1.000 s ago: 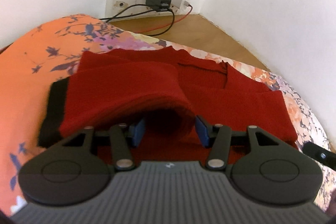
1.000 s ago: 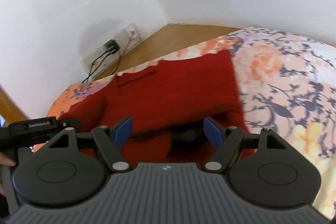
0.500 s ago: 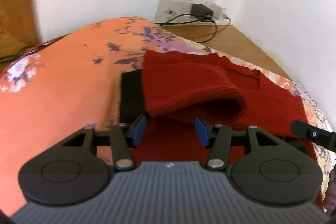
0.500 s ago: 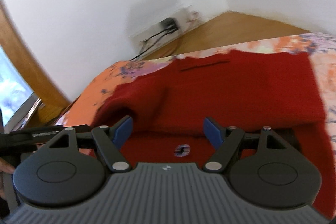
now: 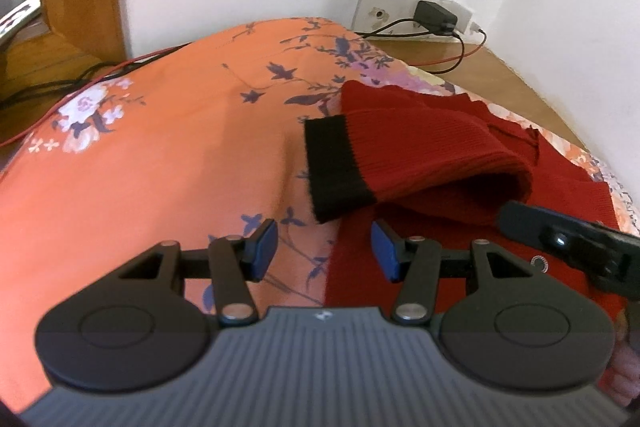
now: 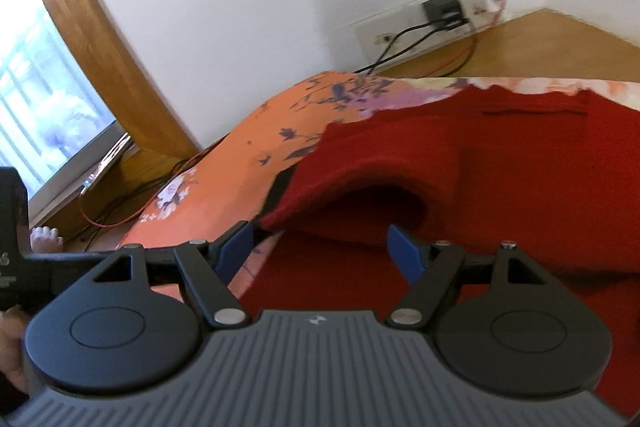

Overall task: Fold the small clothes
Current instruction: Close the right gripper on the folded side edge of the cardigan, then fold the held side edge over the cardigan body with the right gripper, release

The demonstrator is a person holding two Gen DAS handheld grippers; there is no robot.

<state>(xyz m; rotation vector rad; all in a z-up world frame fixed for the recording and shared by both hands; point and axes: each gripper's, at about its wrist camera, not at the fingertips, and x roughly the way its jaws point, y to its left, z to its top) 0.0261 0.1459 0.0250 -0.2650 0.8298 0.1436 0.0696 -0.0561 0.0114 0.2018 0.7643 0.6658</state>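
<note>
A small red knit sweater lies on an orange floral bedspread. One sleeve is folded across its body, and the sleeve's black cuff points left. My left gripper is open just short of that cuff, holding nothing, over the sweater's left edge. In the right wrist view the sweater fills the right half, and the folded sleeve arches up over a dark hollow. My right gripper is open at the mouth of that hollow with nothing between its fingers. Part of the right gripper's body shows at the right of the left wrist view.
A white socket strip with a black charger and black and red cables sits on the wooden ledge behind the bed, in the corner of two white walls. A wooden frame and a window stand at the left. A hand shows at the left edge.
Both grippers have drawn back and swung left. The sleeve that lay over the left gripper's fingers a second ago now rests folded on the sweater, free of them.
</note>
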